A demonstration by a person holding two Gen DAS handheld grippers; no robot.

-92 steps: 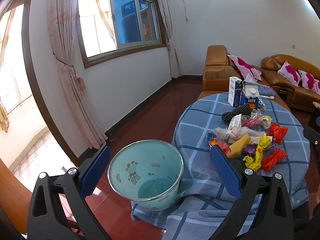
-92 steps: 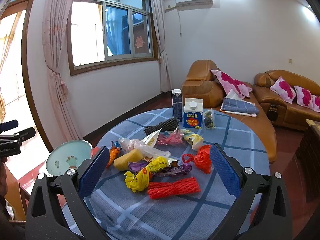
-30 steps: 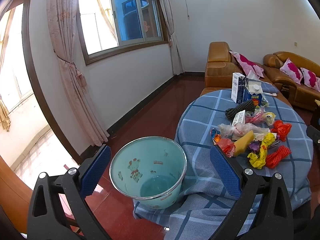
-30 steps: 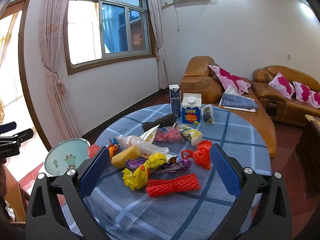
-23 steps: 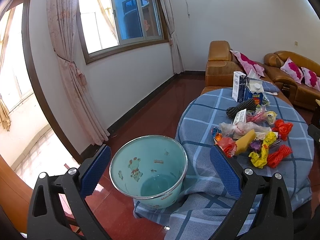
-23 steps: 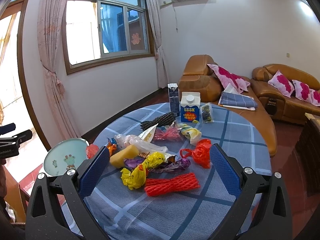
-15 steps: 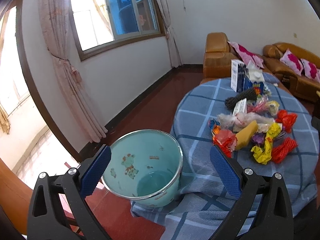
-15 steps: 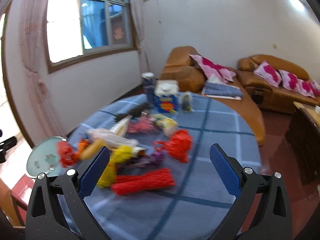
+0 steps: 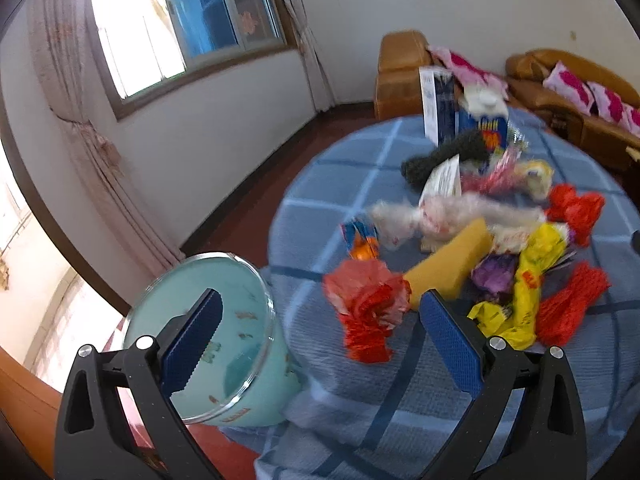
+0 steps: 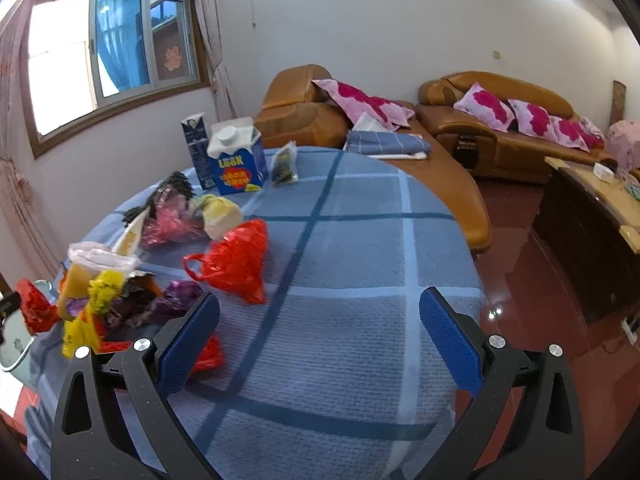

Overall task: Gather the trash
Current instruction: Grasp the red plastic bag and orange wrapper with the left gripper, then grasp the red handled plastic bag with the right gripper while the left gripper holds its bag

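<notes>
Both grippers have swung rightward since a moment ago: the left gripper (image 9: 320,340) now looks across the trash pile rather than straight into the pail, and the right gripper (image 10: 320,340) has turned off the pile toward bare cloth. Each has its jaws spread wide with nothing between them. Between the left jaws lies a crumpled red plastic bag (image 9: 370,310) on the blue checked tablecloth (image 9: 400,400) covering the round surface. Just left of it, beside the surface's edge and lower, stands the mint-green enamel pail (image 9: 224,340), partly behind the left finger. Beyond the red bag lie a yellow sponge wedge (image 9: 452,264), a yellow wrapper (image 9: 528,280), red netting (image 9: 572,308), an orange-and-blue wrapper (image 9: 360,240) and a clear plastic bag (image 9: 440,212); much of this is motion-blurred. In the right wrist view the pile sits left of the jaws, with another red plastic bag (image 10: 236,260) nearest. At the far edge stand a blue milk carton (image 10: 238,164) and a taller dark carton (image 10: 198,148). Brown leather sofas (image 10: 500,120) with pink cushions line the wall behind.
</notes>
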